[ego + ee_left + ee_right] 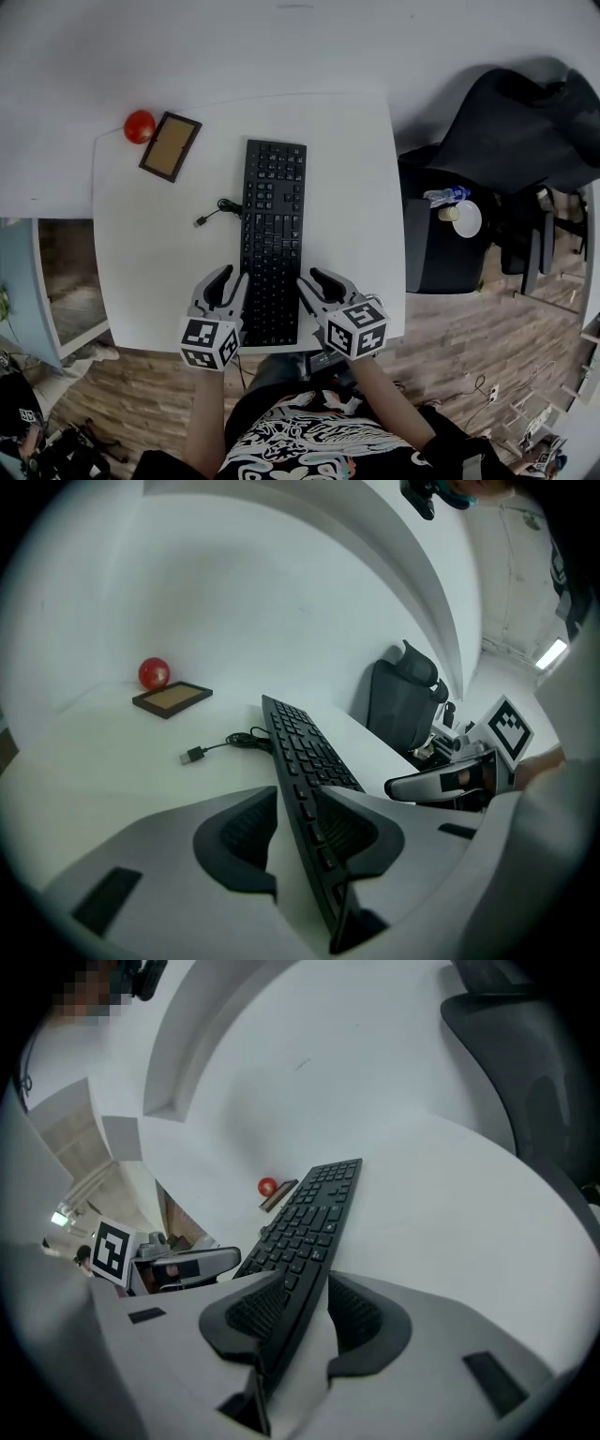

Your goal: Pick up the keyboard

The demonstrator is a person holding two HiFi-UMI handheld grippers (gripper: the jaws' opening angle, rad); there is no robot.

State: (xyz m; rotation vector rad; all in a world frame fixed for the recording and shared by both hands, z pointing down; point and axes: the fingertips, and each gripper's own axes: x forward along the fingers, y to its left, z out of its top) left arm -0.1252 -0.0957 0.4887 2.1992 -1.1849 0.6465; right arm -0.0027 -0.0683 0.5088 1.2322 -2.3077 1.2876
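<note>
Left claw [232, 277] and right claw [312, 278] both stand spread astride the keyboard [274, 216], not pinching it.

We count one black keyboard [274, 239] on one white table [150, 253], with one cable [214, 212] to its left. In the upper left are one red ball [139, 126] and one brown frame [170, 146]. Two grippers show at the bottom, the left gripper [232, 278] and the right gripper [314, 278]. At the right we count one black chair [516, 122], one bottle [445, 196] and one white cup [466, 218].
</note>
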